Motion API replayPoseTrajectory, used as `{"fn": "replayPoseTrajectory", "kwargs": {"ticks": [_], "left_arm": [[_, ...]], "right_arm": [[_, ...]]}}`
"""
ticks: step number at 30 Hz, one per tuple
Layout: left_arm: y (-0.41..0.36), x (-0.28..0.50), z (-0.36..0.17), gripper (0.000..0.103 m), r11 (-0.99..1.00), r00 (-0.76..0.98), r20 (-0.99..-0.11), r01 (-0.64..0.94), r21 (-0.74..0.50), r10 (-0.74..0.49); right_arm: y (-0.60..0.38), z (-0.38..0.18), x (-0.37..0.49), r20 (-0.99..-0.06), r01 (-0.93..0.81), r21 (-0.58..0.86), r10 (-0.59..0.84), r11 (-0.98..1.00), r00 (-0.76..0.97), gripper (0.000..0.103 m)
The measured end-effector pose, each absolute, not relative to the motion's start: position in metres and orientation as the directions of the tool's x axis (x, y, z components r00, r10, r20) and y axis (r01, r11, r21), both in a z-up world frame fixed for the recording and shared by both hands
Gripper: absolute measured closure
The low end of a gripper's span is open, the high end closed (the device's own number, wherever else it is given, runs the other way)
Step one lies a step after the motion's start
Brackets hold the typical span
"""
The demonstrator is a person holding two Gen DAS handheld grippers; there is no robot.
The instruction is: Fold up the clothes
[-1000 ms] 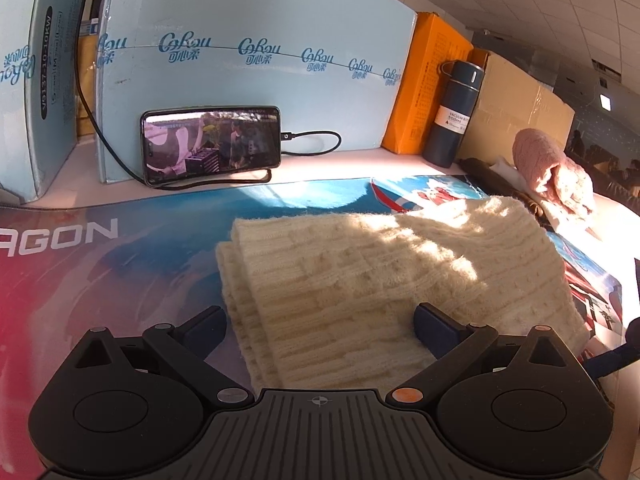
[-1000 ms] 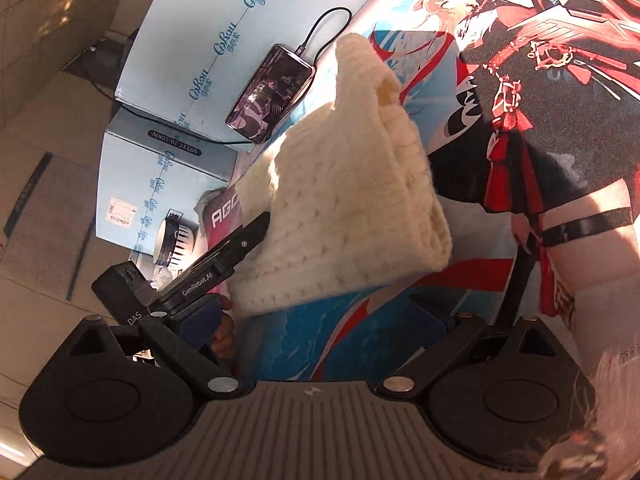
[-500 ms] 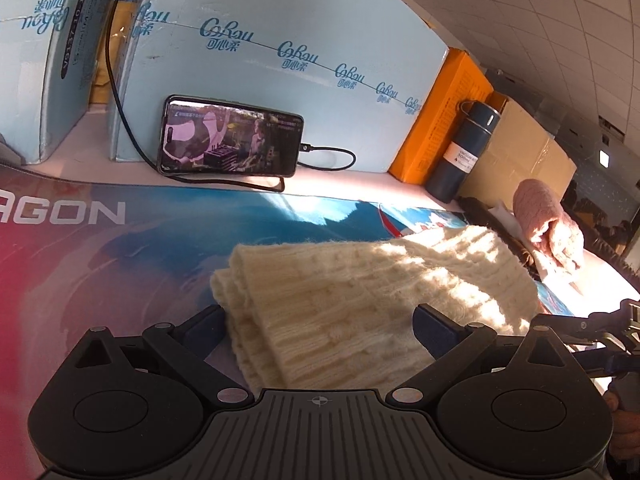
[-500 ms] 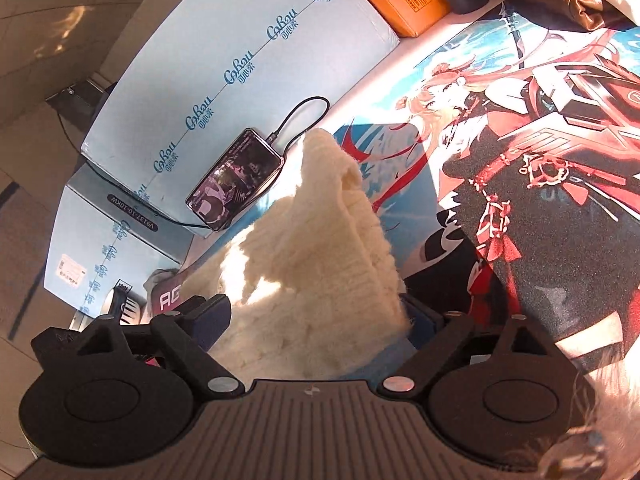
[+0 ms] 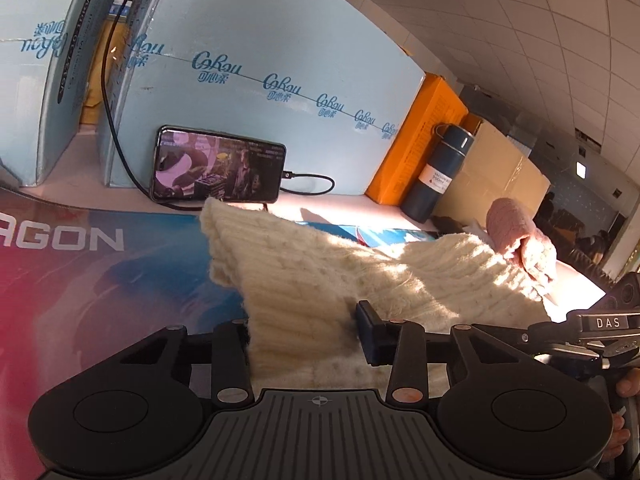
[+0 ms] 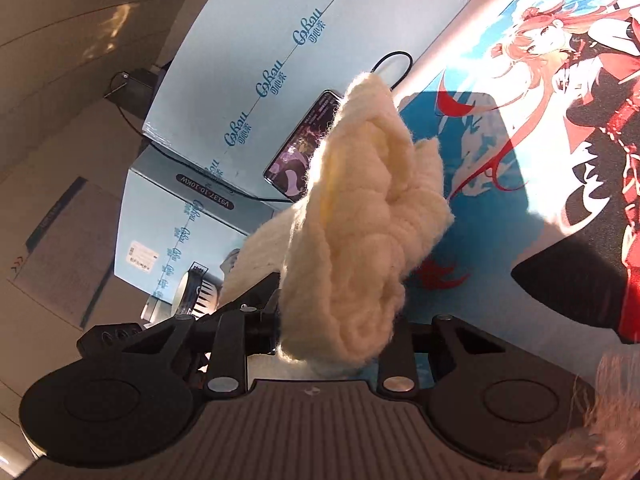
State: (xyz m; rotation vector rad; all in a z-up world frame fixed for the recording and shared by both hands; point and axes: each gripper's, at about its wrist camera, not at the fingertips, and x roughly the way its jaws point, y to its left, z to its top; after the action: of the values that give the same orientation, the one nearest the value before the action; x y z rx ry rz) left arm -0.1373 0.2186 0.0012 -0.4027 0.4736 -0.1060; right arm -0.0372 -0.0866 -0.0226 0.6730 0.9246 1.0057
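Cream knit sweater (image 5: 360,276), one, is lifted over the surface (image 5: 100,280), pinched in both grippers: left hand-held gripper (image 5: 304,332) and right hand-held gripper (image 6: 328,336) each clamp it. One pink garment (image 5: 520,236) lies near.

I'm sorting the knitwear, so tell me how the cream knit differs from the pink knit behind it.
The cream knit is gripped by the left gripper and right gripper and spread wide; the pink knit lies bunched and untouched. The cream one looks much larger. Both are fuzzy ribbed knits.
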Motion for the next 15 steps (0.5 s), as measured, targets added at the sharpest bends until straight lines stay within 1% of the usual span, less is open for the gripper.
{"fn": "replayPoseTrajectory", "kwargs": {"ticks": [4, 6, 8, 13, 15], "left_arm": [[0.246, -0.161, 0.016, 0.064, 0.92, 0.928, -0.359, -0.048, -0.389, -0.104], [0.263, -0.177, 0.018, 0.064, 0.911, 0.943, -0.326, -0.078, -0.406, -0.064], [0.281, -0.193, 0.015, 0.064, 0.89, 0.955, -0.294, -0.116, -0.442, -0.022], [0.328, -0.231, 0.007, 0.065, 0.797, 0.972, -0.216, -0.205, -0.567, 0.096], [0.346, -0.247, 0.005, 0.066, 0.754, 0.973, -0.184, -0.225, -0.617, 0.14]], "right_arm": [[-0.054, -0.004, -0.037, -0.282, -0.463, 0.82, 0.942, 0.336, 0.184, 0.075], [-0.032, 0.007, -0.039, -0.259, -0.511, 0.805, 0.954, 0.301, 0.153, 0.075], [-0.009, 0.013, -0.045, -0.239, -0.543, 0.796, 0.963, 0.269, 0.126, 0.075], [0.06, 0.025, -0.05, -0.238, -0.591, 0.776, 0.97, 0.221, 0.051, 0.075], [0.083, 0.027, -0.05, -0.212, -0.602, 0.779, 0.977, 0.176, 0.012, 0.075]]}}
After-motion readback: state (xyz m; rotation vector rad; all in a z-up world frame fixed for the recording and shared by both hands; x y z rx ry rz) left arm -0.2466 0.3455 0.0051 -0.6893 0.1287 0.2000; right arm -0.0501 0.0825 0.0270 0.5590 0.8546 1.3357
